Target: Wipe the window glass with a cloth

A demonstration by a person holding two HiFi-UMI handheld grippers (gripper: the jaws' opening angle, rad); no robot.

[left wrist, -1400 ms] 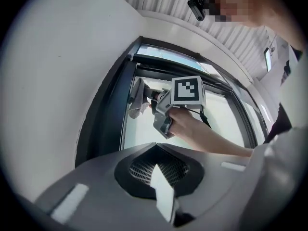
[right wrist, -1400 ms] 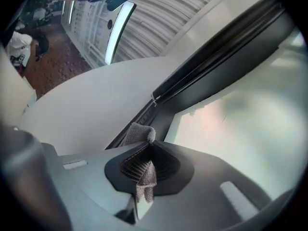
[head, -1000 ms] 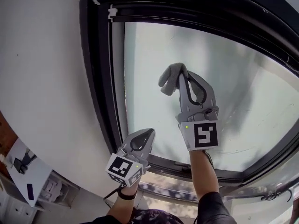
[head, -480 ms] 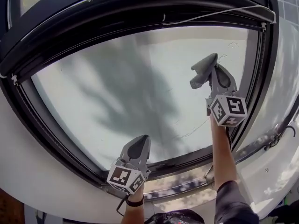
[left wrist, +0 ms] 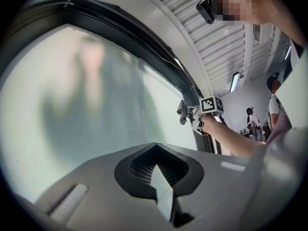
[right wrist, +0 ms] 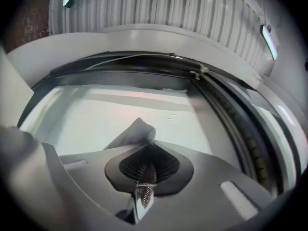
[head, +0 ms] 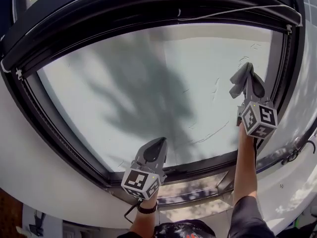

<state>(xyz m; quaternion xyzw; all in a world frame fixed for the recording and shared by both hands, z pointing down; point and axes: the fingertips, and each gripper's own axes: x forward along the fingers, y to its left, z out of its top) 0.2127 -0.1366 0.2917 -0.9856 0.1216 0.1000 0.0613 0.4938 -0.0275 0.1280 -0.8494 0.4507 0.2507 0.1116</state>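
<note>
right tool (head: 246, 79): clamped on grey cloth (head: 238, 81), against window glass (head: 148, 83), right of frame | left tool (head: 159, 143): jaws together, nothing between, low centre near black window frame (head: 198, 169)

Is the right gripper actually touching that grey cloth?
Touching. The right gripper view shows the cloth pinched between the closed jaws of the right gripper, a fold poking out past the tips.

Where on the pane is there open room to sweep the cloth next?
The window glass is bare across its middle and left, between the top frame and lower frame. It is tight at the right, where the right gripper holds the cloth beside the right frame, and at bottom centre by the left gripper.
</note>
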